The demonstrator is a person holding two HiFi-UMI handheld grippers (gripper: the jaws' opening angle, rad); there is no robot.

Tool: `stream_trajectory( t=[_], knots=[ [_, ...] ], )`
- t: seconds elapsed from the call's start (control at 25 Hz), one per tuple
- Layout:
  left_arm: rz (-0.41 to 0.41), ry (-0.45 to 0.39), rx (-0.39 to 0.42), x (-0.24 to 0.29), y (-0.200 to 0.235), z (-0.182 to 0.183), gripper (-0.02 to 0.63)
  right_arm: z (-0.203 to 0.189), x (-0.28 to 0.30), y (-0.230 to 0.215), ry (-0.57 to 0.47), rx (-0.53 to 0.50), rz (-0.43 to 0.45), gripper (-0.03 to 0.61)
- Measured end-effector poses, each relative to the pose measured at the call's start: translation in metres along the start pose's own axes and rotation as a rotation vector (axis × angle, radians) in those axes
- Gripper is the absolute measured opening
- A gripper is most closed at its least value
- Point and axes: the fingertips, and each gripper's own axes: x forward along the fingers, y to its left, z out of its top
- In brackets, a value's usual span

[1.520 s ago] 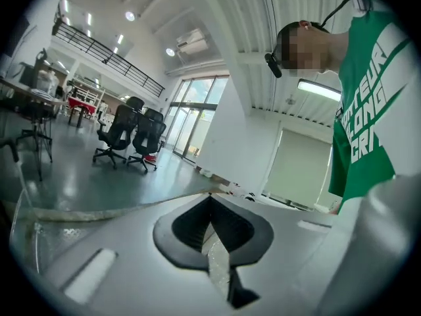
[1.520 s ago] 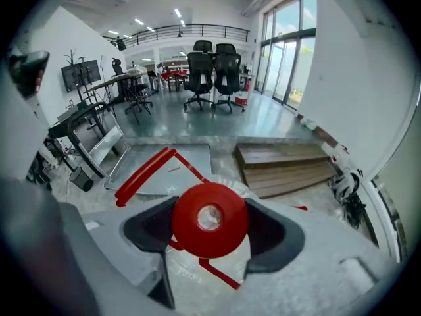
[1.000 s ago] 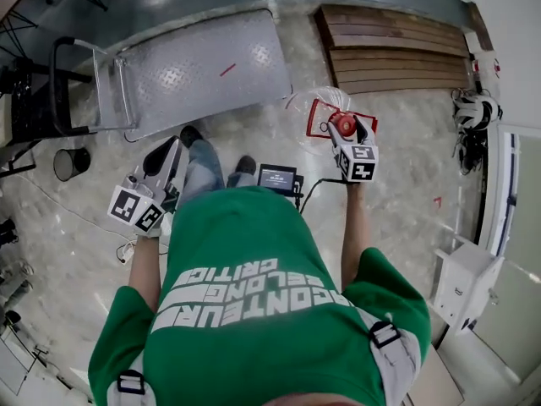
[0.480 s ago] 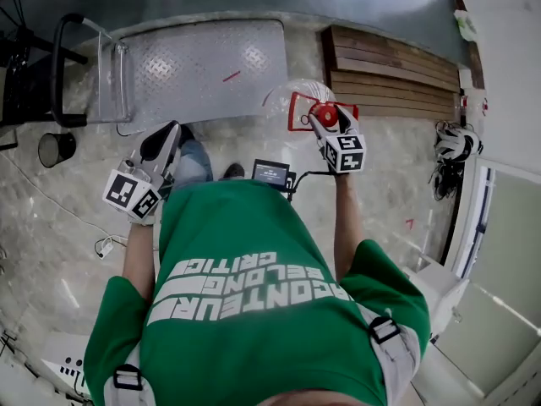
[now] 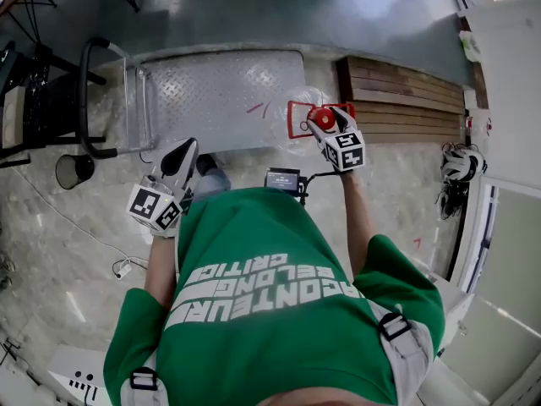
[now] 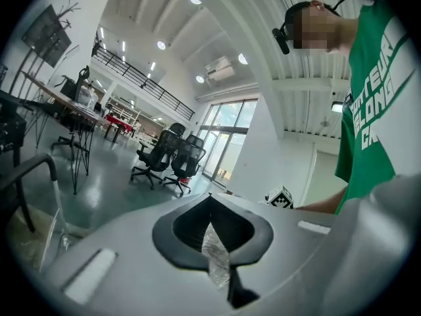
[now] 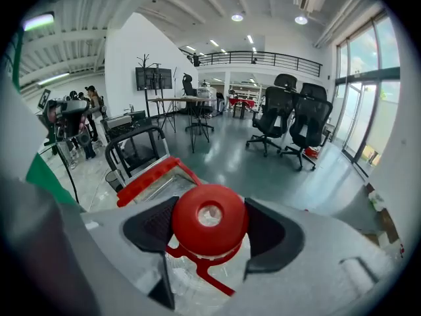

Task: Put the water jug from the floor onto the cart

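Note:
The water jug is clear plastic with a red cap and a red carry handle. My right gripper is shut on the cap, one pad on each side, and the jug hangs off the floor. In the head view the jug overlaps the near right corner of the cart, a steel diamond-plate deck with a black push handle at its left end. My left gripper is held level near the cart's front edge, its jaws shut with a scrap of clear film pinched between them.
A stack of wooden planks lies right of the cart. A black bin and a floor cable are at the left. Office chairs and desks stand further off on the grey floor. A helmet lies at the right wall.
The person has stepped toward the cart. The jug in my right gripper has moved from beside the planks to the cart's near right corner. My left gripper has travelled along with it.

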Motion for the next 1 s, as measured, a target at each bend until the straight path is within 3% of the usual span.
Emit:
stream_trajectory(
  t=[0.24, 0.56, 1.0],
  knots=[
    [0.025, -0.015, 0.013, -0.010, 0.042, 0.021, 0.014, 0.038, 0.063, 0.018, 0.017, -0.032, 0.037, 0.299],
    [0.089, -0.055, 0.021, -0.018, 0.062, 0.035, 0.014, 0.079, 0.128, 0.048, 0.034, -0.126, 0.133, 0.299],
    [0.375, -0.066, -0.018, -0.034, 0.055, 0.036, 0.014, 0.077, 0.245, 0.086, 0.130, -0.273, 0.325, 0.299]
  ],
)
